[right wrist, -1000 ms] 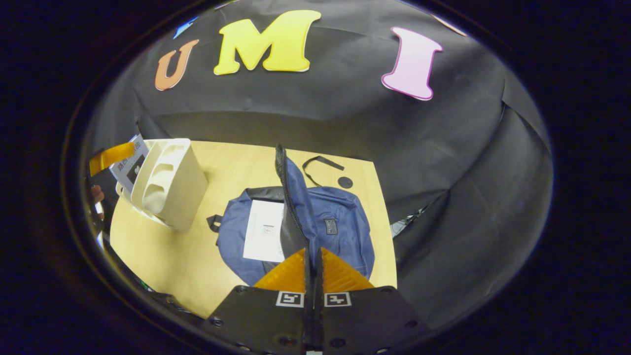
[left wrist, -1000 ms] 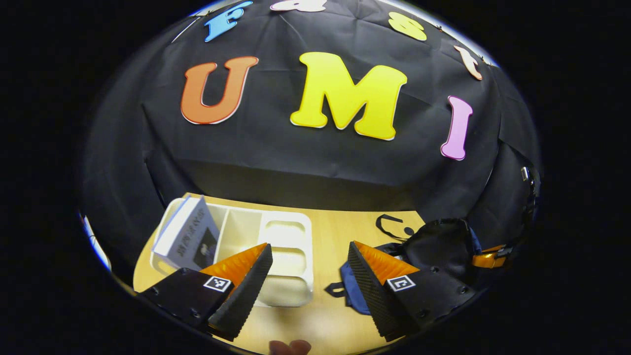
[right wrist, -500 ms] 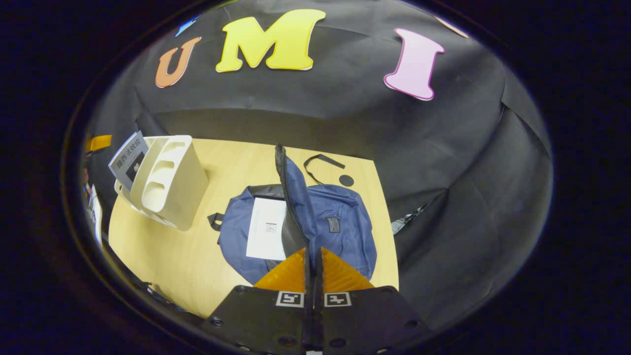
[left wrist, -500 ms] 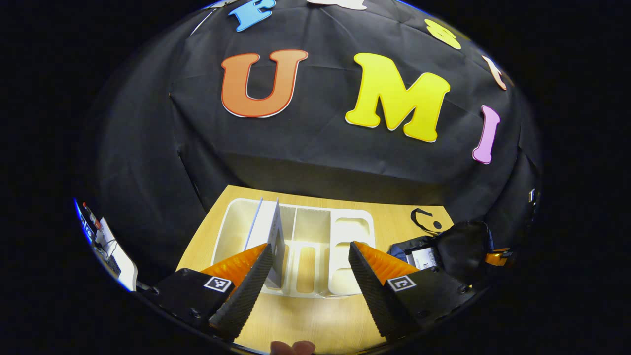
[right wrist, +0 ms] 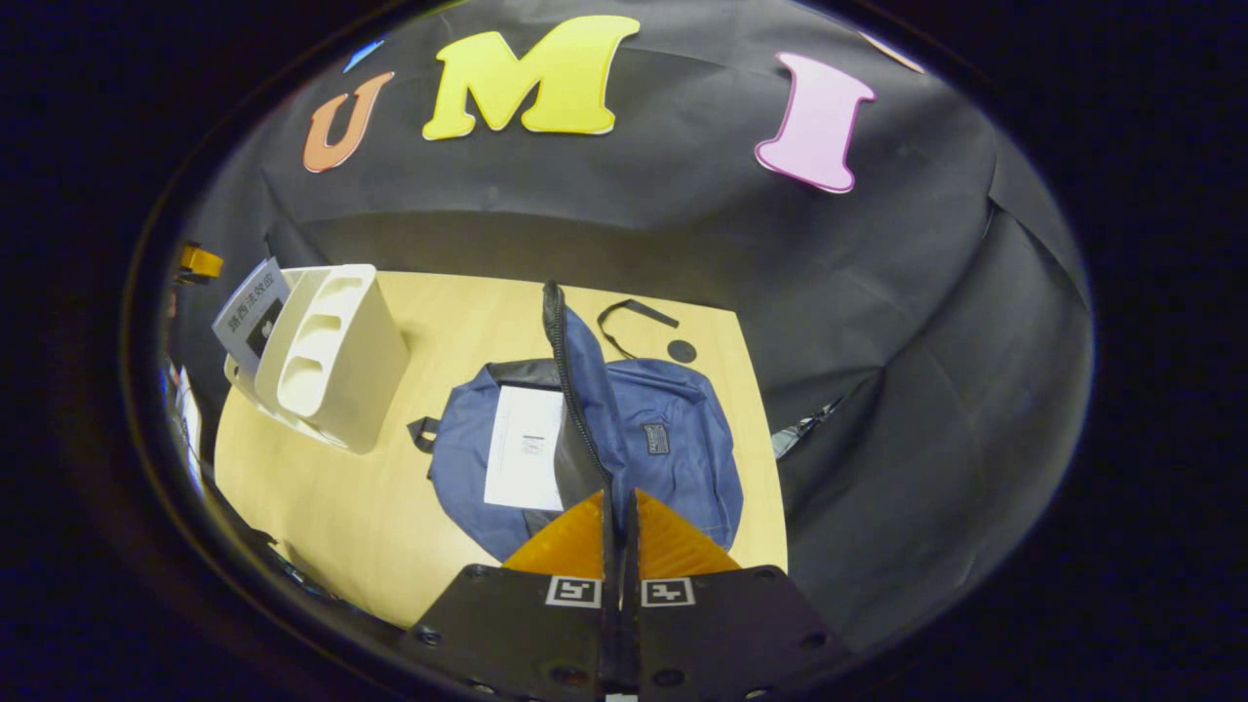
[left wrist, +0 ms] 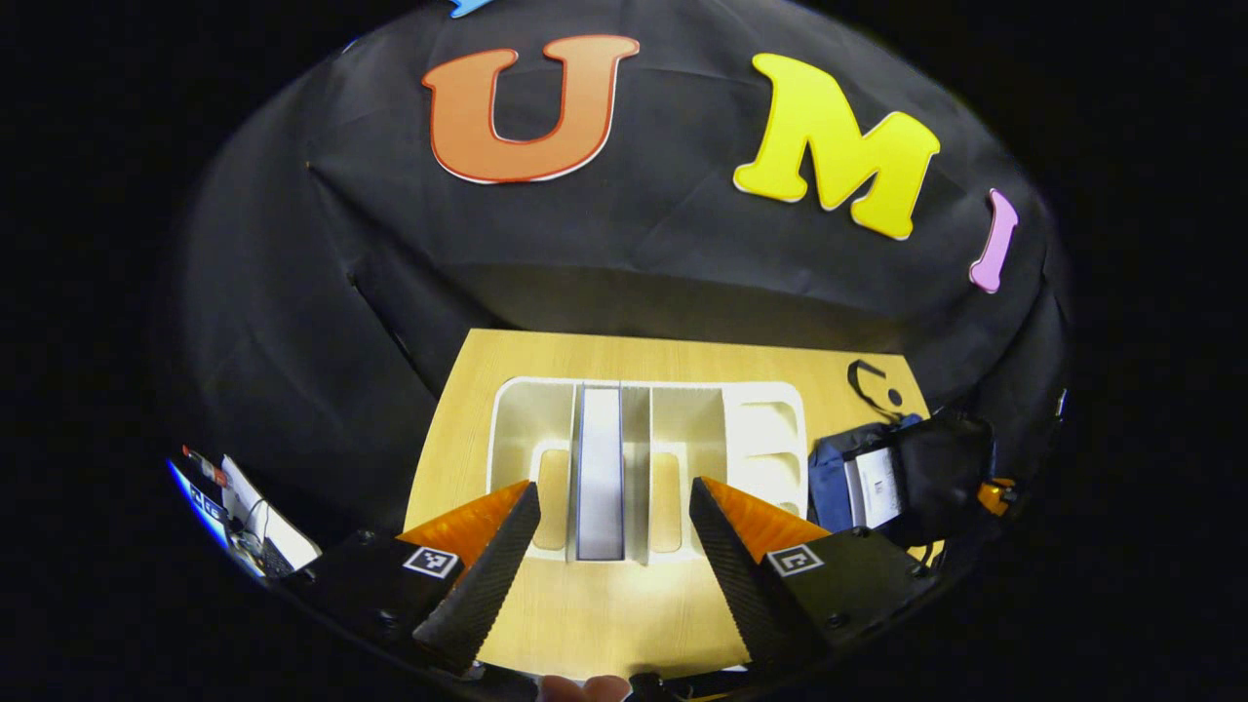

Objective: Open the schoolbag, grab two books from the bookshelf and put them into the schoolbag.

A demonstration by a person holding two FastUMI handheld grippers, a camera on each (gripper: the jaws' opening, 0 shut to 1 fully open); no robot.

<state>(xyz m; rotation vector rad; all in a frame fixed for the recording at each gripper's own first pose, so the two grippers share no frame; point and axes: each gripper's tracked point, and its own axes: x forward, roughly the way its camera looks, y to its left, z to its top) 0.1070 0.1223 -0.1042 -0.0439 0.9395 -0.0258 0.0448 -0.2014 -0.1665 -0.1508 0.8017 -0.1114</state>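
My left gripper is spread wide and holds nothing, aimed at the book standing upright in the white bookshelf on the table. My right gripper is clamped on the raised flap of the blue schoolbag, which lies open with another book inside.

- A black cloth wall hangs behind and to both sides of the booth, creased and folded at the corners.
- The bench has a light wooden top, lit brightly from above.
- The cloth drops close behind the bench's far edge, where a darker band of shadow runs.
- At the left edge of the left gripper view, a lit patch with cables shows beyond the cloth.
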